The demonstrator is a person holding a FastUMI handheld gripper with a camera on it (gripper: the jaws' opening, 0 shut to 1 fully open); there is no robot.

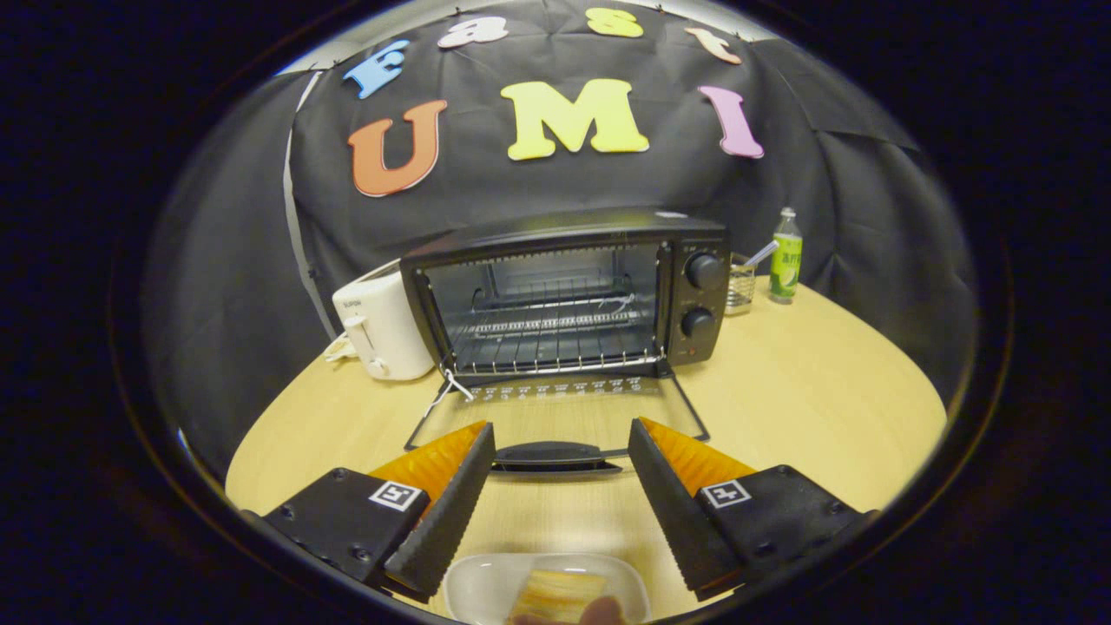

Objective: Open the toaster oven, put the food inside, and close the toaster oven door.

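A black toaster oven (564, 295) stands at the back of the round wooden table (807, 399). Its glass door (560, 412) lies folded down flat toward me, and the door handle (555, 455) sits just ahead of my fingers. The wire rack (555, 334) inside is bare. My gripper (562, 438) is open, with nothing between its fingers. Below and behind the fingertips, close to me, a white dish (486, 586) holds a yellowish piece of food (560, 590).
A white pop-up toaster (382, 325) stands left of the oven. To the oven's right are a small wire holder (740, 285) with a utensil and a green bottle (786, 258). Bare tabletop spreads to the right of the open door.
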